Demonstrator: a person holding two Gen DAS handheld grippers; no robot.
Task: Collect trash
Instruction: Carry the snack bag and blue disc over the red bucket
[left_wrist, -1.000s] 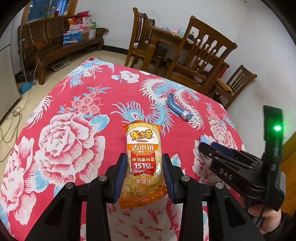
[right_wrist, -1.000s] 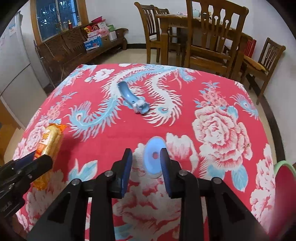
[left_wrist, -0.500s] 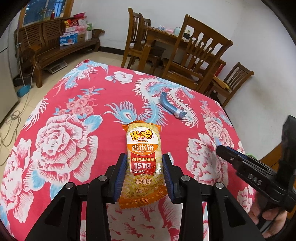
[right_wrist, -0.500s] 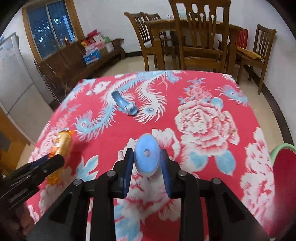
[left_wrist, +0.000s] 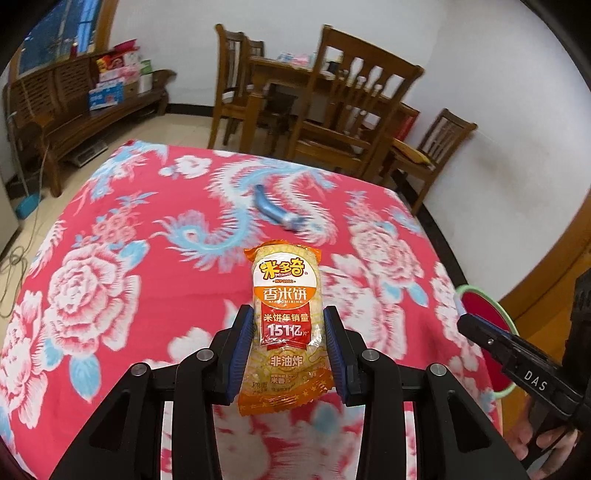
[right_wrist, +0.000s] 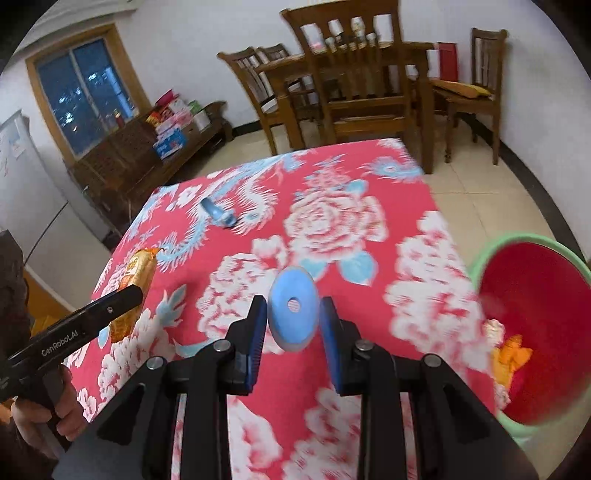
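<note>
Now rice-cracker packet (left_wrist: 286, 325) is clamped between left gripper (left_wrist: 289, 345) pads, lifted clear of red floral tablecloth (left_wrist: 110, 280). Blue disc (right_wrist: 293, 306) is pinched edgewise in right gripper (right_wrist: 293, 332). Red bin (right_wrist: 532, 332) with green rim is seen right of right tongs, below table edge. Blue curved piece (left_wrist: 277, 212) is left ahead on cloth. Step judged: carry to bin. Next move calls for disc centred over bin mouth before release, packet afterwards.
</note>
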